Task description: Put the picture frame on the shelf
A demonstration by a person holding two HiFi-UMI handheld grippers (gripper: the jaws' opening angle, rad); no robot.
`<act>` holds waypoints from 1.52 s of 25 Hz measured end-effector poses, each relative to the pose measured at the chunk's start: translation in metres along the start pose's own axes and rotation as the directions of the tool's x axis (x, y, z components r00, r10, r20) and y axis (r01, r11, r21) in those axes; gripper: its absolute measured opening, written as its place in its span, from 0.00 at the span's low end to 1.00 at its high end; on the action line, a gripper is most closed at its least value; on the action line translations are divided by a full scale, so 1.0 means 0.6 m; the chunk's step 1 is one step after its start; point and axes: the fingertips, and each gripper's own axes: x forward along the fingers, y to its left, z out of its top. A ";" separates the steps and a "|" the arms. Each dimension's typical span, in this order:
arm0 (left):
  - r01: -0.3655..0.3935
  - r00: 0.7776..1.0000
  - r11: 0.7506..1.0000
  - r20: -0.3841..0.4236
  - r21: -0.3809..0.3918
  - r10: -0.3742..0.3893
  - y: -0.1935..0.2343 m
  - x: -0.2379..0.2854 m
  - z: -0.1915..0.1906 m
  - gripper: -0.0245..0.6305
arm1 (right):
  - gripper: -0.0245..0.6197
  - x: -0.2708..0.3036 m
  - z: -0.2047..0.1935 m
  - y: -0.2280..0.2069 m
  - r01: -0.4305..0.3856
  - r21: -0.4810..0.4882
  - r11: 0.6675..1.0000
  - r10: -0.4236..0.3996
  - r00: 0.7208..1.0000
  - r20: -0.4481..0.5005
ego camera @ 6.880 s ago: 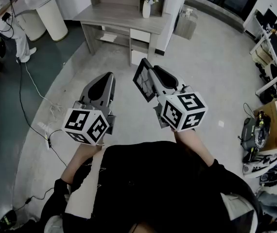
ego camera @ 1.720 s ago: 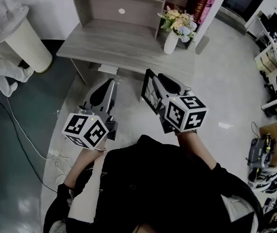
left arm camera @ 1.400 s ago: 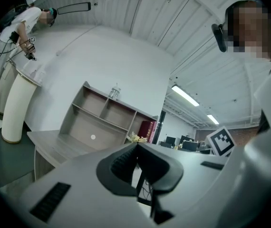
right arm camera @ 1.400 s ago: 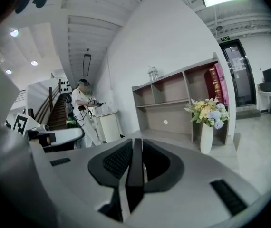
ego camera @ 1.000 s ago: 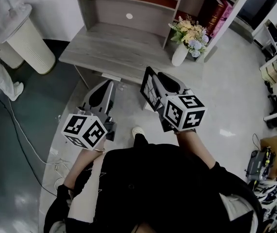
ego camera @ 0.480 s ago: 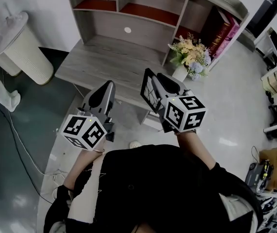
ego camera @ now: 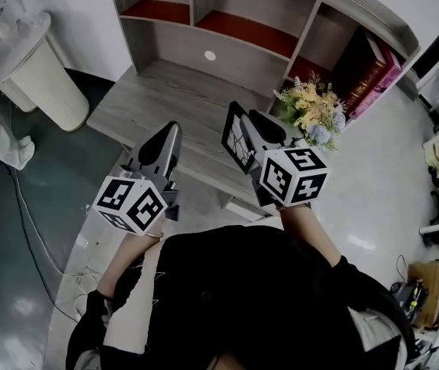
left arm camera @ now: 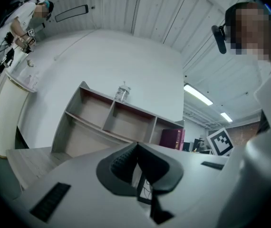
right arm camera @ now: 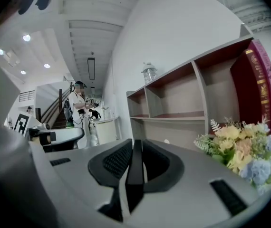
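My right gripper (ego camera: 244, 129) is shut on a black picture frame (ego camera: 237, 138), which it holds upright and edge-on above the grey desk (ego camera: 146, 114). In the right gripper view the frame's (right arm camera: 135, 167) thin black edge stands clamped between the two pads. The shelf (ego camera: 242, 33) with red-floored compartments rises behind the desk, just ahead of both grippers. My left gripper (ego camera: 167, 133) hovers to the frame's left, jaws shut and empty; the left gripper view shows its pads (left arm camera: 136, 163) pressed together at the tip.
A vase of flowers (ego camera: 312, 110) stands on the desk's right end, close beside the right gripper. Dark red and pink books (ego camera: 377, 72) fill the shelf's right compartment. A white ribbed bin (ego camera: 31, 68) is at the left. A glass jar (left arm camera: 121, 92) tops the shelf.
The desk and shelf have drawn closer and now lie right under and ahead of the grippers. Both grippers keep the same pose, the right one still clamping the frame.
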 end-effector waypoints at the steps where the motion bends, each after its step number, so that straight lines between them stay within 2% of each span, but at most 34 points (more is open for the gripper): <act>1: -0.005 1.000 1.000 -0.003 0.000 0.005 0.002 0.005 -0.004 0.05 | 0.15 0.004 -0.003 -0.006 -0.004 0.003 1.000 0.004 1.000 -0.002; 8: -0.004 0.998 0.999 -0.058 -0.034 0.002 0.011 0.041 -0.044 0.05 | 0.15 0.022 -0.038 -0.039 -0.009 0.051 0.999 0.011 0.999 -0.038; 17: 0.102 0.988 0.993 -0.114 -0.063 -0.108 0.019 0.116 -0.072 0.05 | 0.15 0.030 -0.044 -0.090 0.091 0.063 0.994 -0.088 0.995 -0.044; 24: 0.182 0.973 0.981 -0.132 -0.069 -0.189 0.068 0.185 -0.046 0.05 | 0.15 0.082 -0.012 -0.118 0.183 0.061 0.981 -0.182 0.983 -0.023; 32: 0.281 0.946 0.956 -0.147 -0.080 -0.290 0.132 0.259 -0.002 0.05 | 0.15 0.152 0.034 -0.121 0.275 0.046 0.960 -0.275 0.961 0.011; 38: 0.349 0.921 0.933 -0.150 -0.087 -0.358 0.174 0.299 0.025 0.05 | 0.15 0.193 0.077 -0.111 0.292 0.066 0.954 -0.295 0.954 0.046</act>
